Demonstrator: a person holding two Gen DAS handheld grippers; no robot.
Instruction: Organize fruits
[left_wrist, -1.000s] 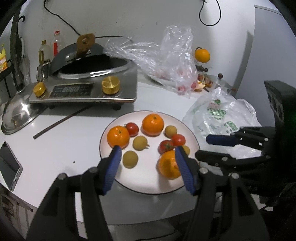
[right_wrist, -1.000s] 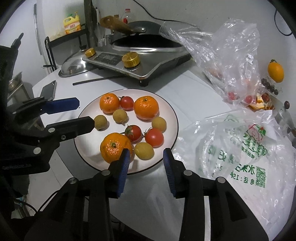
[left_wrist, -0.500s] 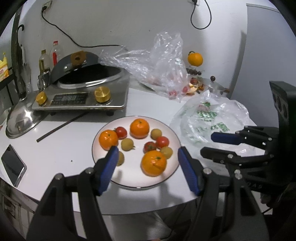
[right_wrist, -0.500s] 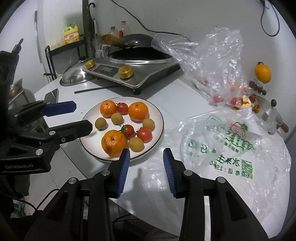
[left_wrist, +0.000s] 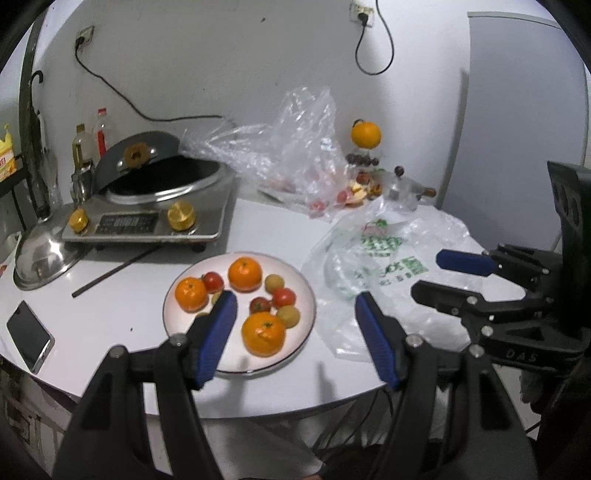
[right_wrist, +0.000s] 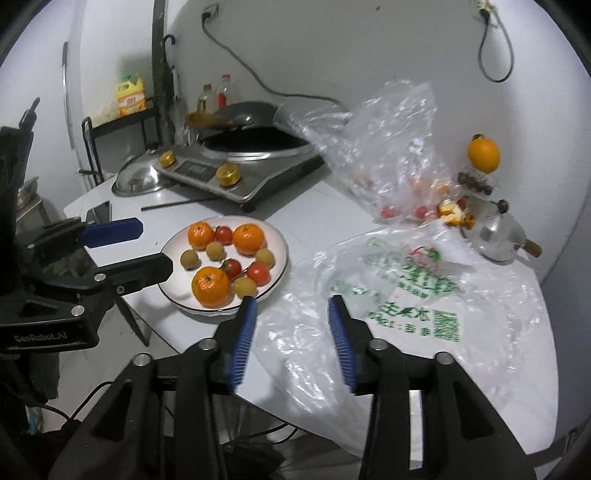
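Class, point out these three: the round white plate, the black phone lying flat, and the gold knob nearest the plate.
Round white plate (right_wrist: 279, 236), right wrist view, bare far rim.
Black phone (left_wrist: 27, 334), left wrist view, screen centre.
Gold knob (left_wrist: 181, 215), left wrist view, top face.

The black left gripper with blue pads (left_wrist: 295, 338) hangs tilted downward, its jaws standing wide apart with nothing between them. The matching black right gripper (right_wrist: 291, 341) sits beside it, angled down too; its jaws have just been opening, apparently gripping nothing.
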